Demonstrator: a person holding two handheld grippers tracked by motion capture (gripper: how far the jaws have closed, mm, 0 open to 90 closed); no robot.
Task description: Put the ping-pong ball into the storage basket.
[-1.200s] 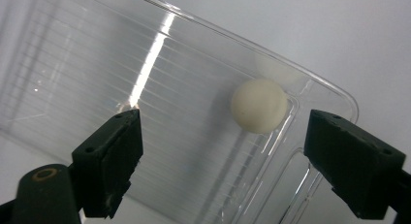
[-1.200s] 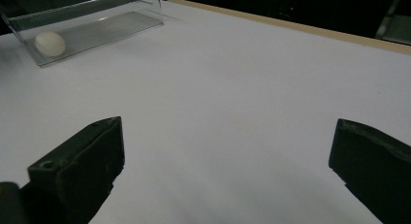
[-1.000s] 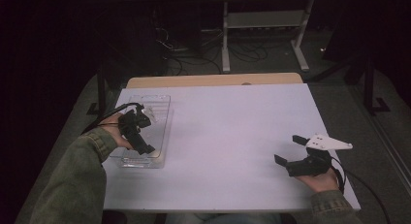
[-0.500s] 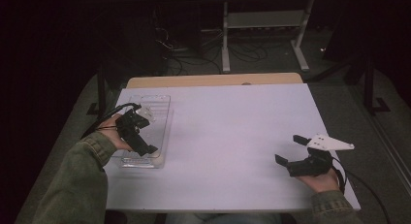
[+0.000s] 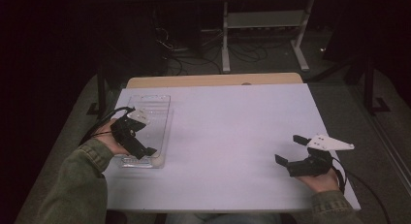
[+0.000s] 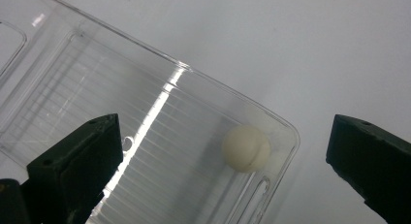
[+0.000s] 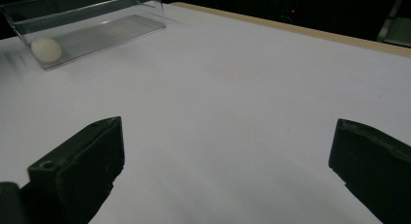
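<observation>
A clear plastic tray (image 5: 154, 107) lies along the left side of the white table (image 5: 228, 132). A small white ball (image 5: 158, 161) rests in the tray's near right corner. My left gripper (image 5: 143, 136) hovers over the tray's near half, open, with nothing held. In the left gripper view the ball (image 6: 245, 148) sits between my spread jaws, below them, inside the tray (image 6: 111, 88). My right gripper (image 5: 289, 149) hangs open over the table's near right part. The right gripper view shows the tray (image 7: 111, 27) and ball (image 7: 46, 48) far off at the upper left.
The table's far edge is a tan wooden strip (image 5: 213, 80). Behind it, on the dark floor, stand a white metal frame (image 5: 264, 20) and loose cables (image 5: 179, 44). A cable trails from each gripper off the near table edges.
My left gripper has drifted slightly toward the near end of the tray, closer to the ball. The right gripper has stayed put.
</observation>
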